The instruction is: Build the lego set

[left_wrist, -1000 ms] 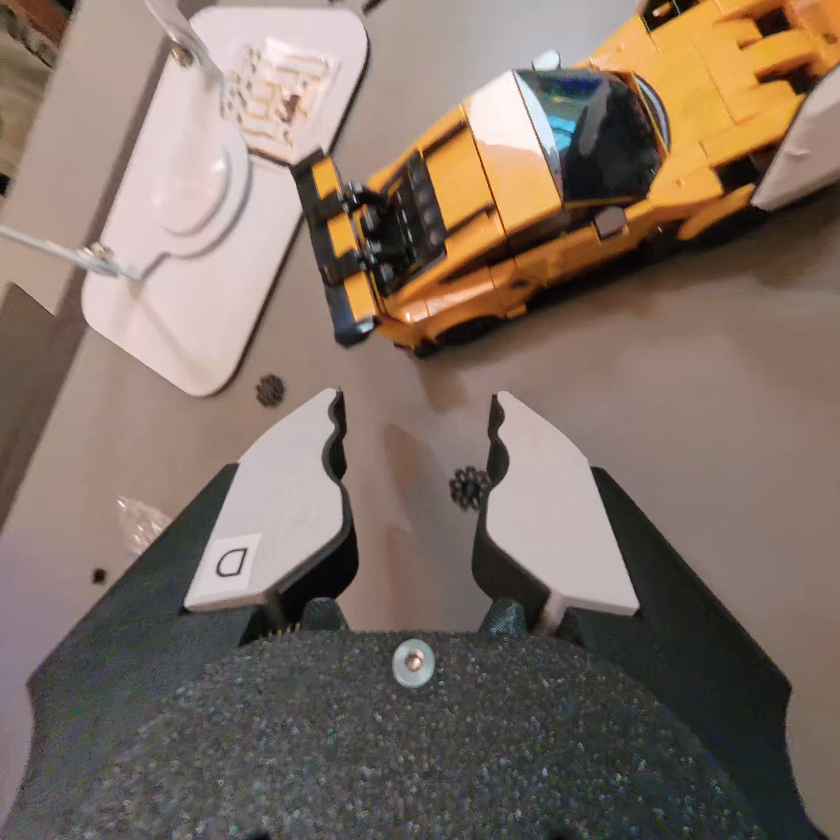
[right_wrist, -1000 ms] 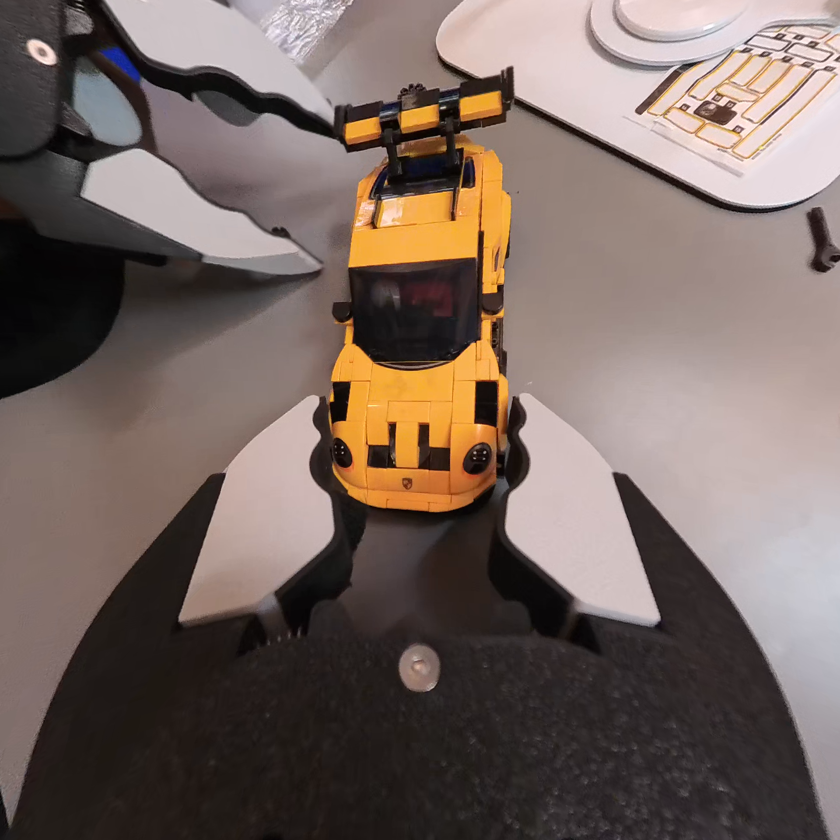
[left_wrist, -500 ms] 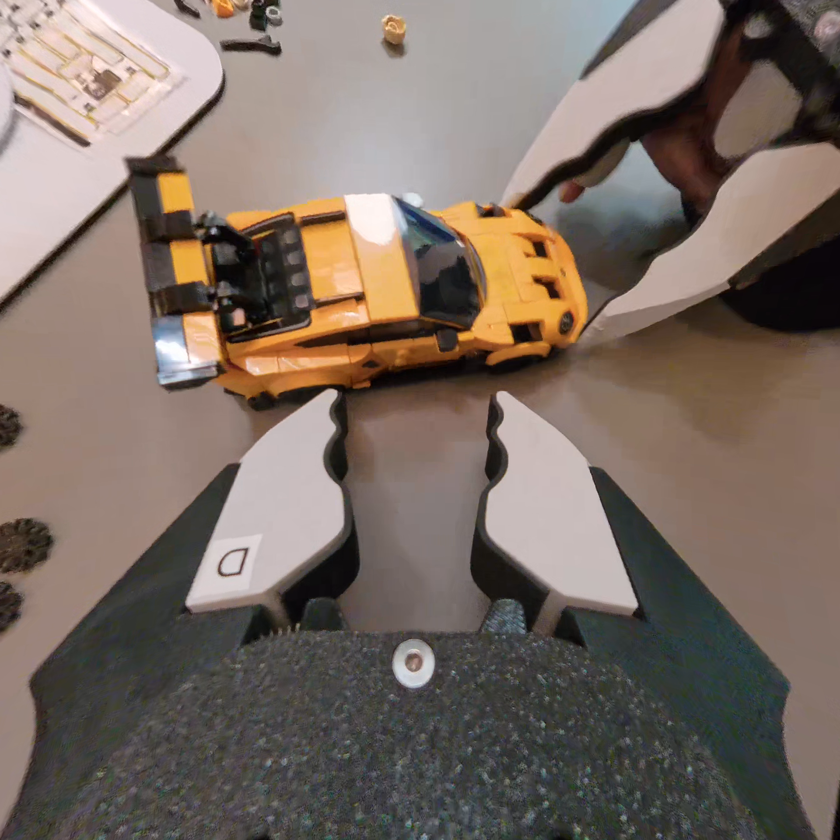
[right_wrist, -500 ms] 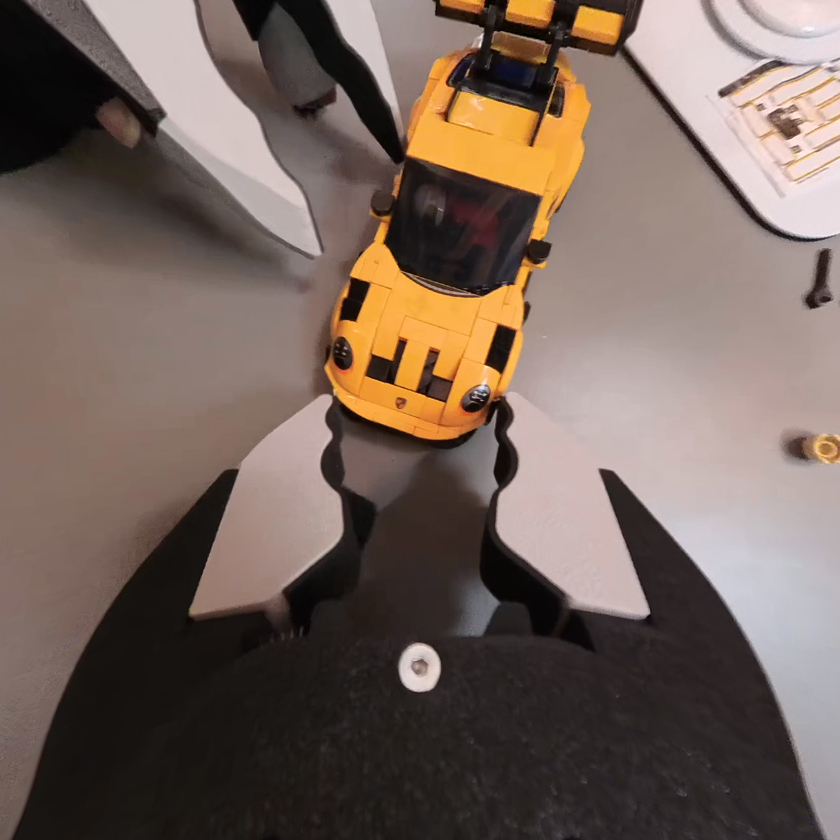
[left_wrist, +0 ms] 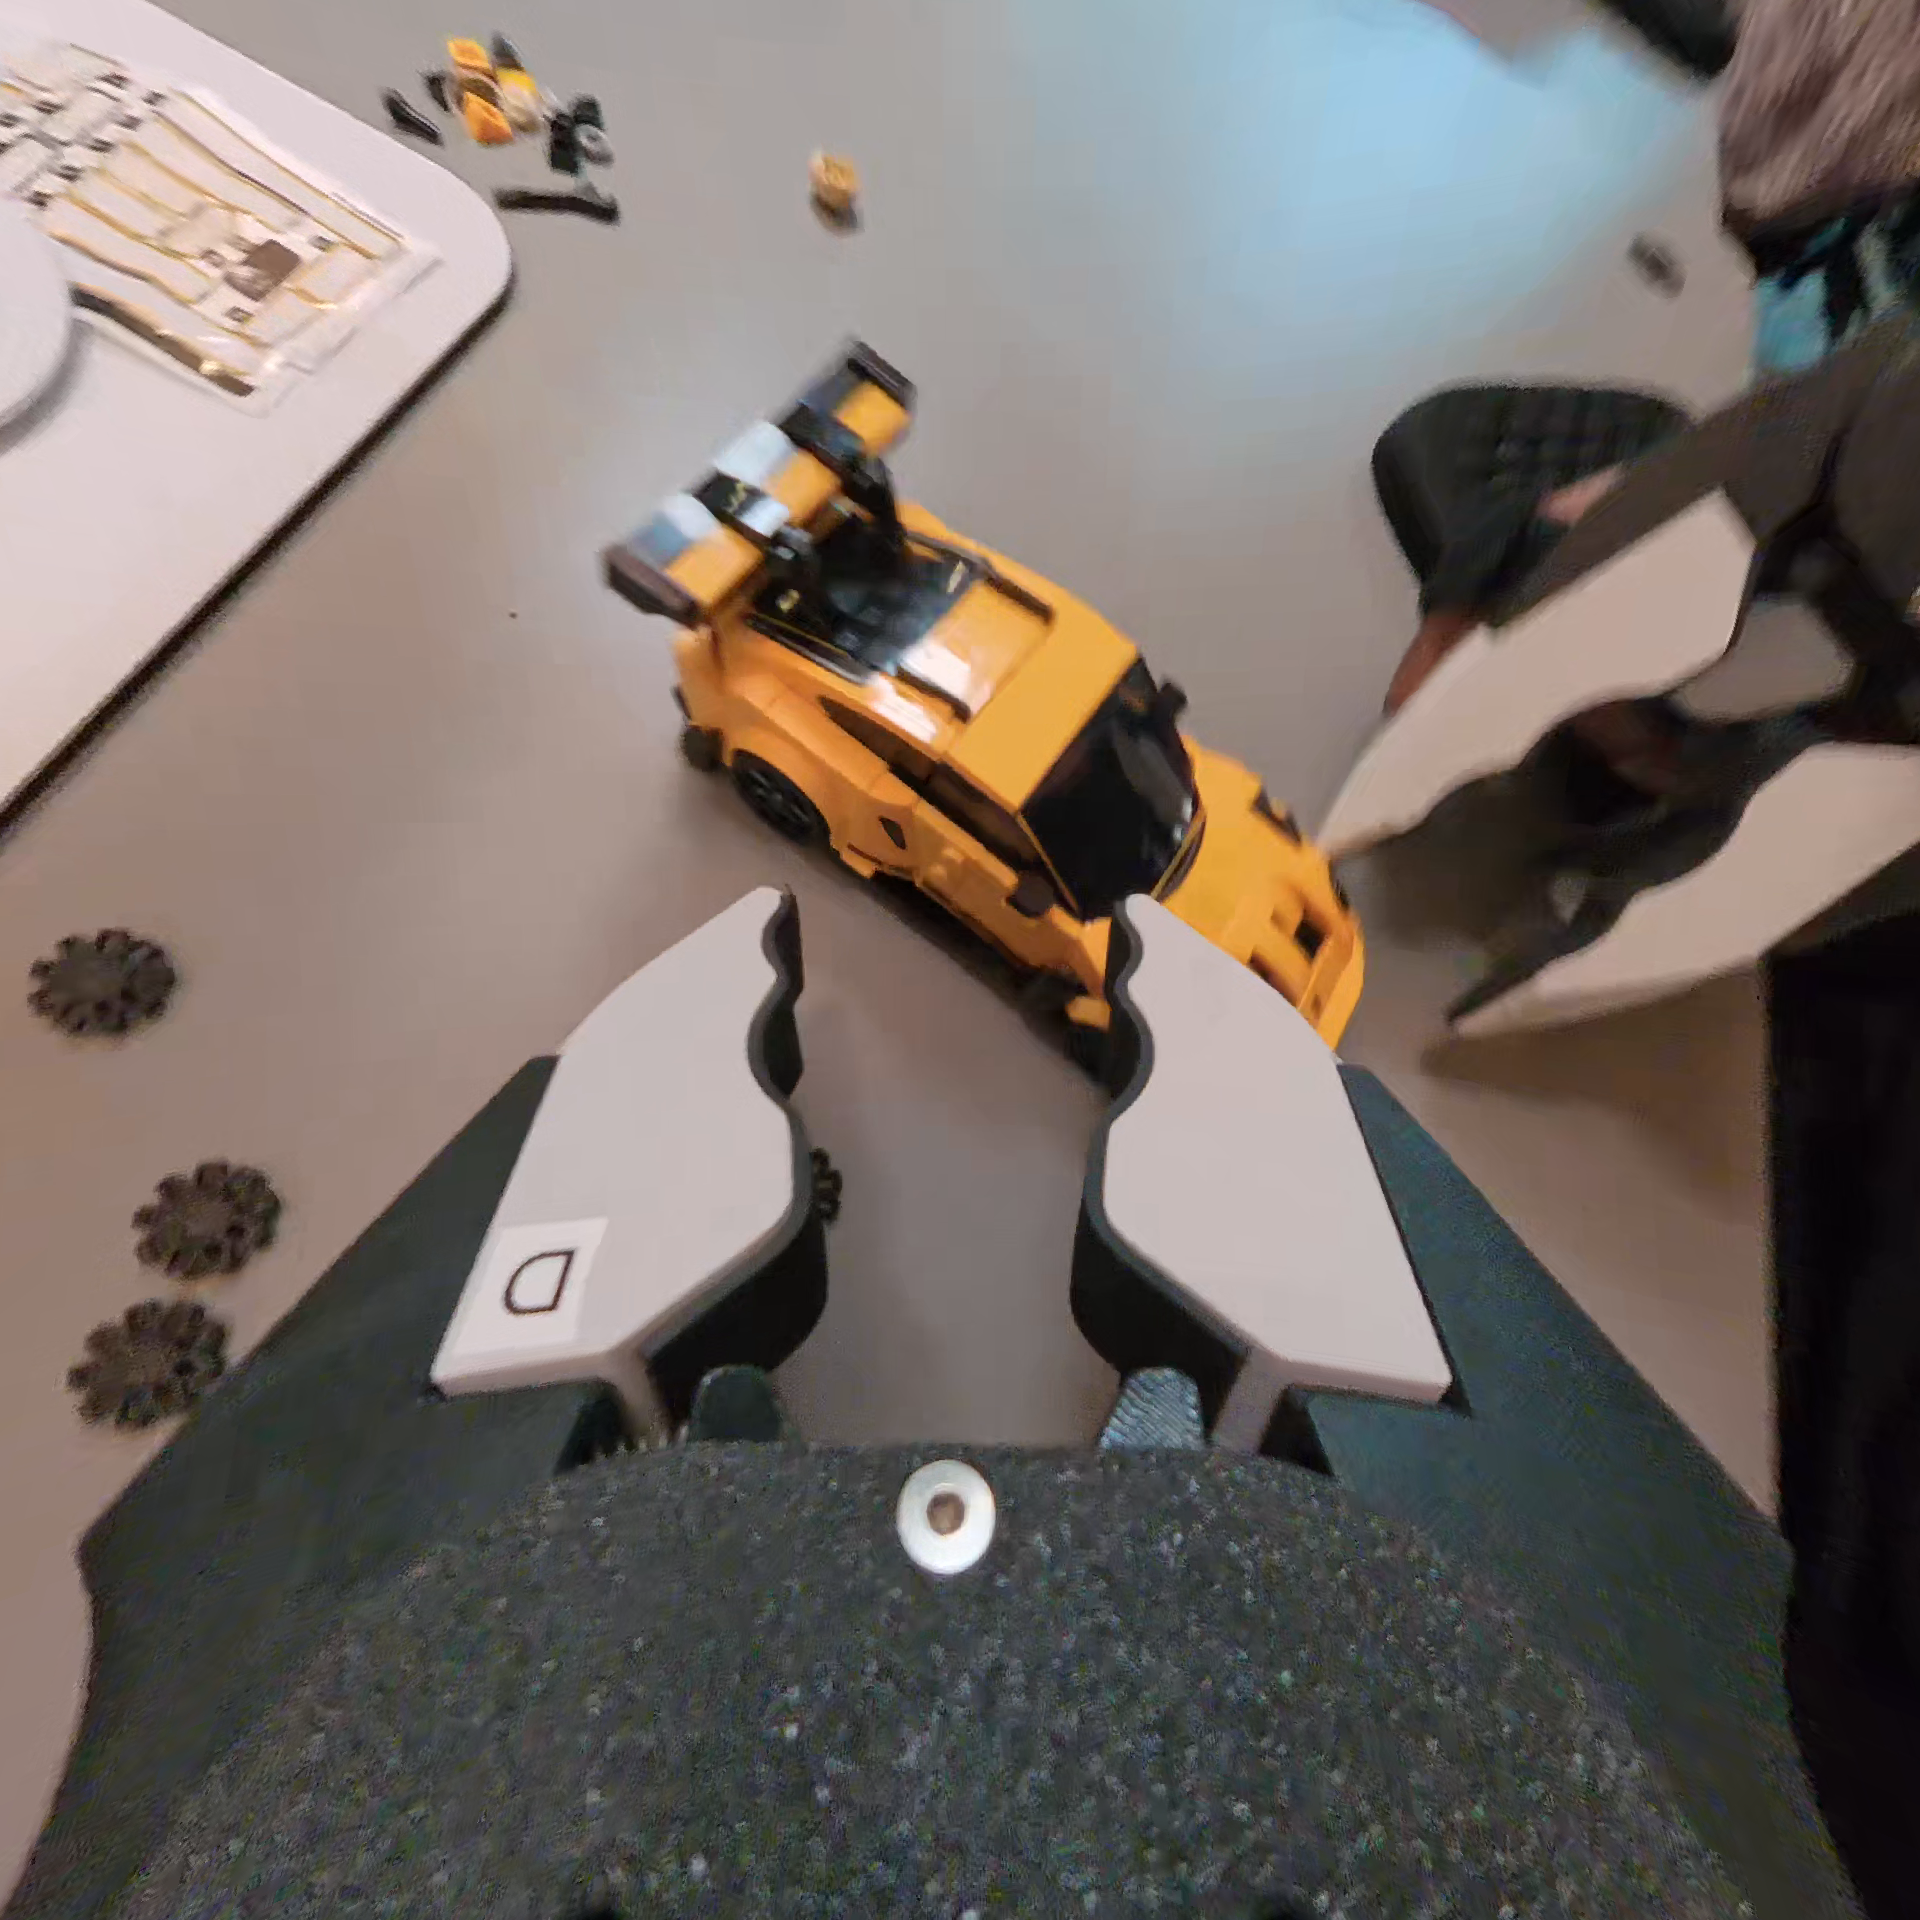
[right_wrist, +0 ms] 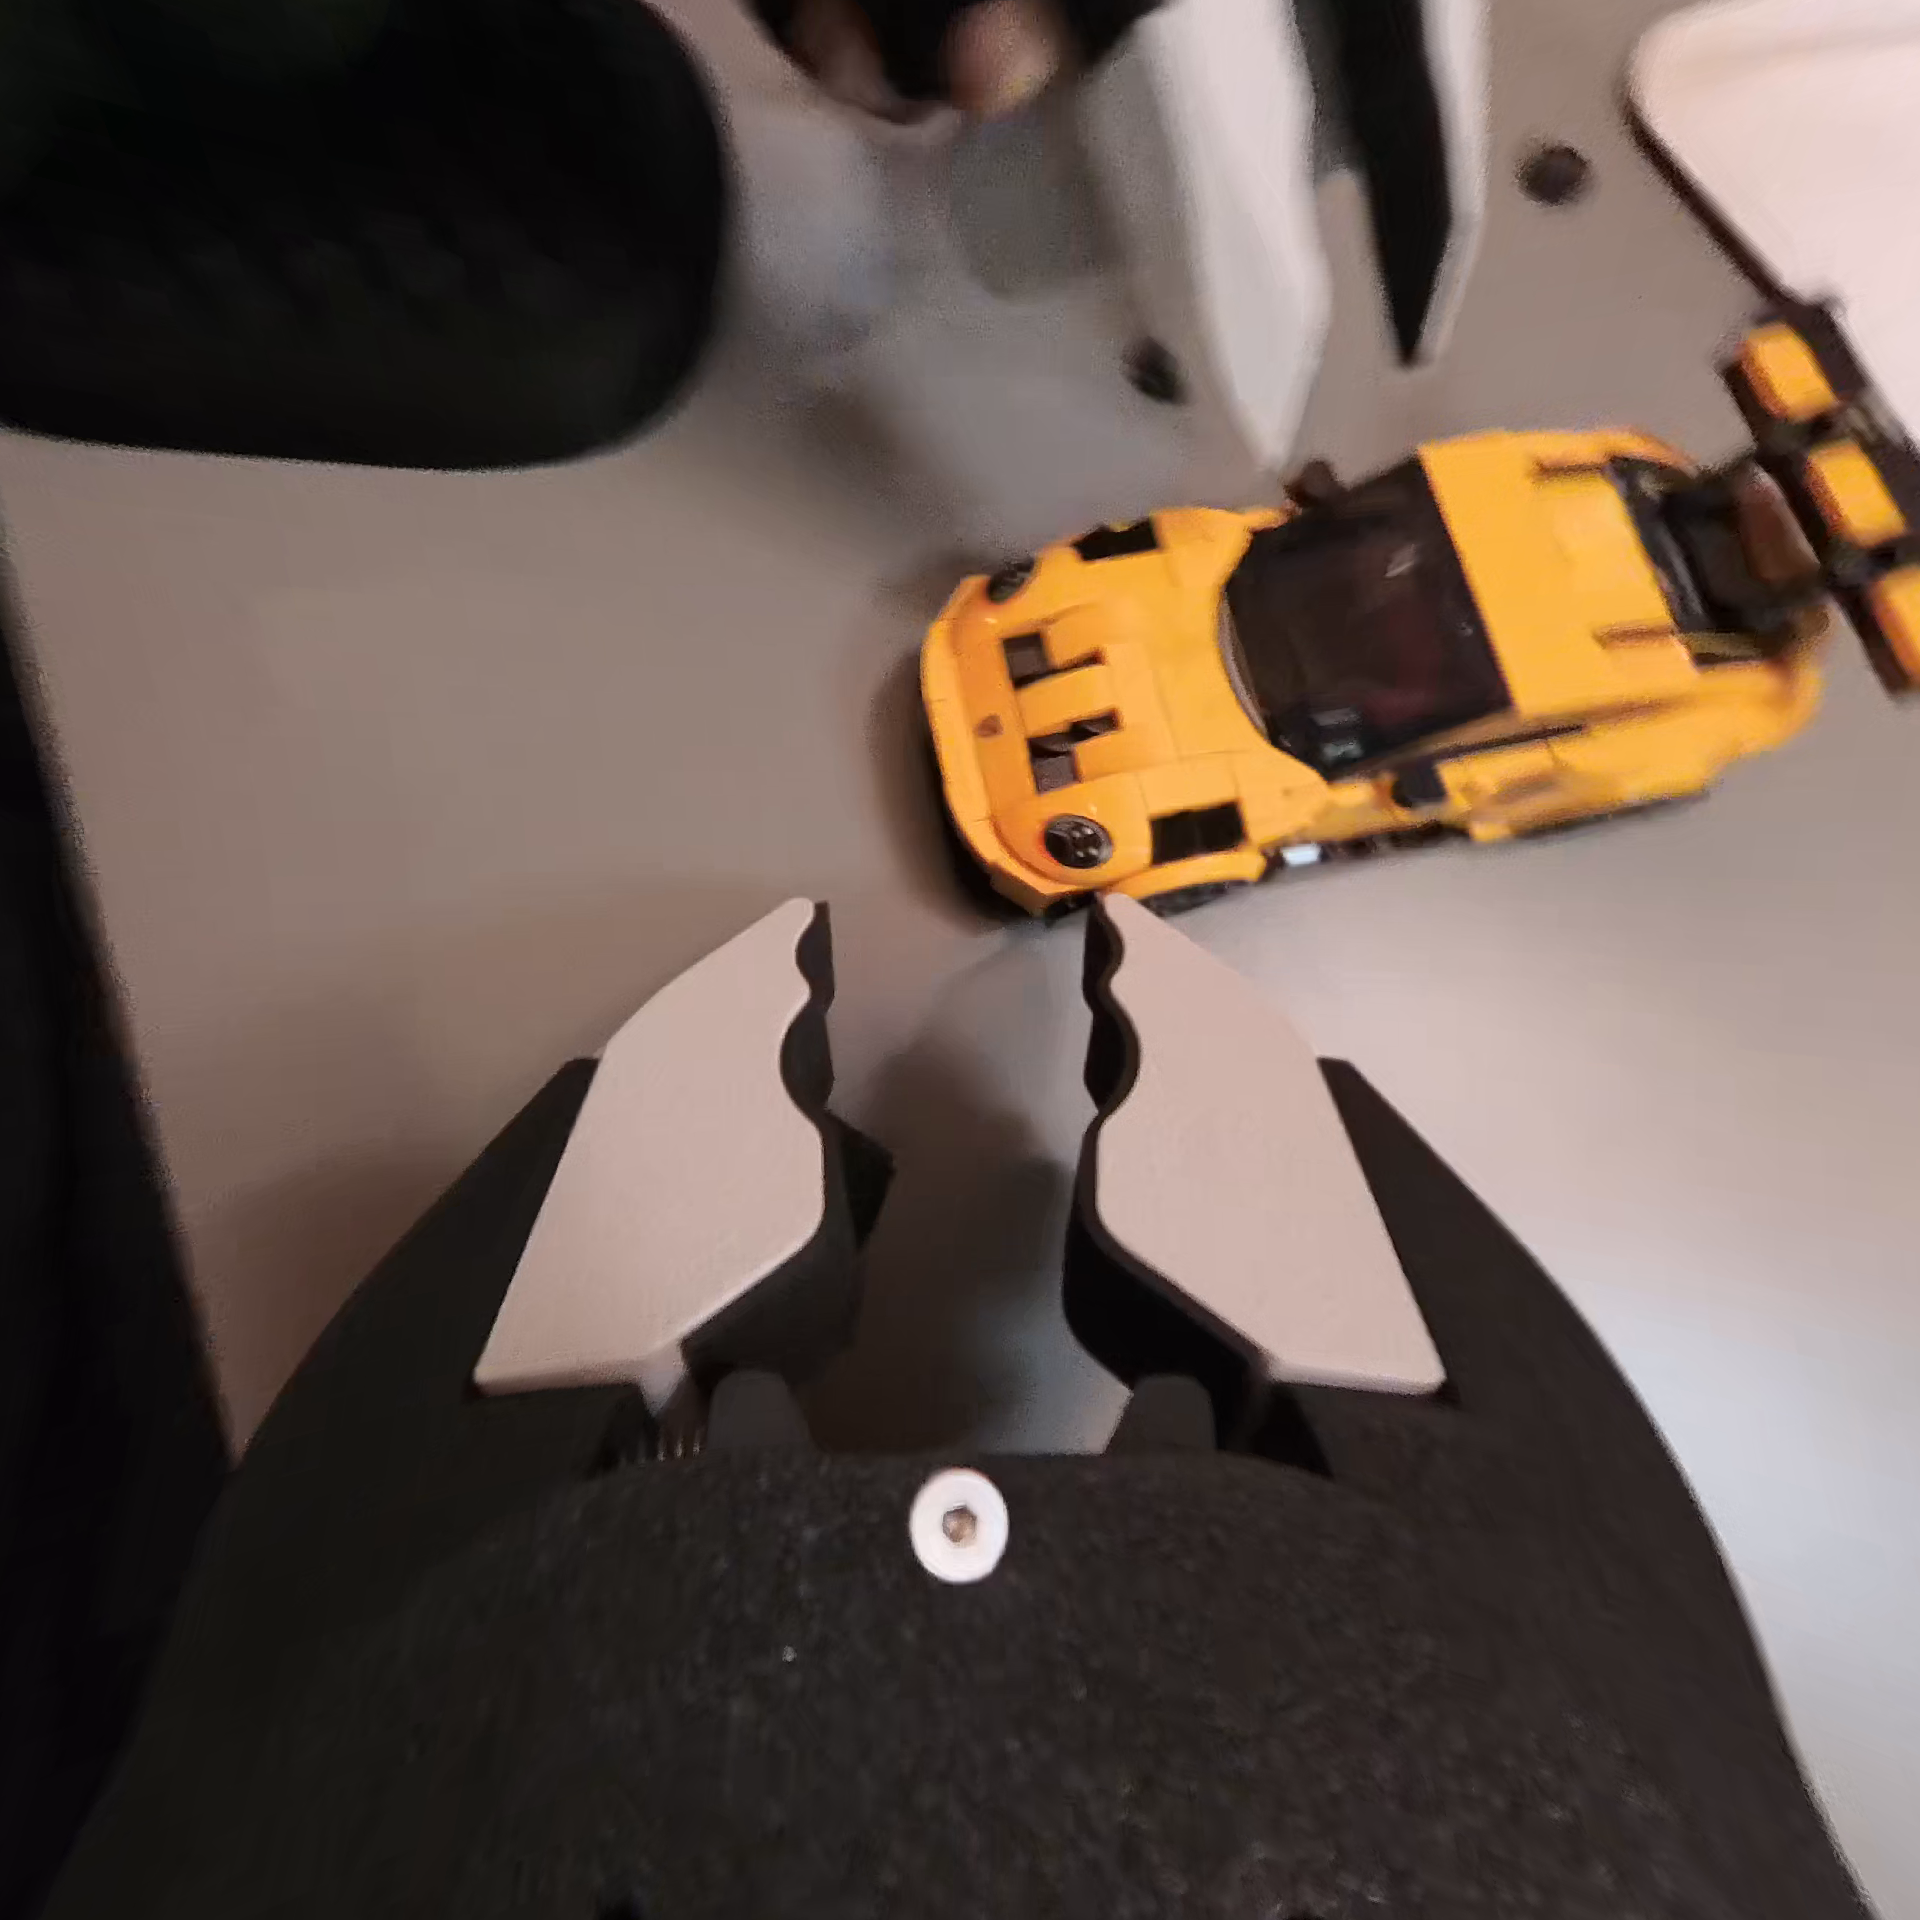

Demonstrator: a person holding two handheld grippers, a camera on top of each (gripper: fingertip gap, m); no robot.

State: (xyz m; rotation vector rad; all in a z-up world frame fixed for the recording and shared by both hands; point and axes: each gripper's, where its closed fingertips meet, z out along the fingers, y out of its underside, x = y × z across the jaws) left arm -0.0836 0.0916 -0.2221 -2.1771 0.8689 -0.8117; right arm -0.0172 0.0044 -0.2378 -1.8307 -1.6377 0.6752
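Observation:
A yellow and black lego car [left_wrist: 977,727] with a rear wing stands on the grey table; it also shows in the right wrist view [right_wrist: 1382,665]. My left gripper [left_wrist: 951,935] is open and empty, its right fingertip just in front of the car's side near the front wheel. My right gripper [right_wrist: 956,920] is open and empty, its tips just short of the car's front corner. In the left wrist view the right gripper [left_wrist: 1392,925] shows open beside the car's nose. In the right wrist view the left gripper [right_wrist: 1340,395] shows blurred behind the car.
A white board [left_wrist: 208,436] with a sticker sheet [left_wrist: 197,218] lies at the far left. Loose small lego parts [left_wrist: 509,104] lie at the back. Three black wheel discs [left_wrist: 156,1216] lie on the left, another under my left finger. A person's dark sleeve [right_wrist: 312,208] is near.
The right gripper has let go of the car's nose and drawn back to the left, jaws narrower. The car has turned. My left gripper has swung round toward the car's front side.

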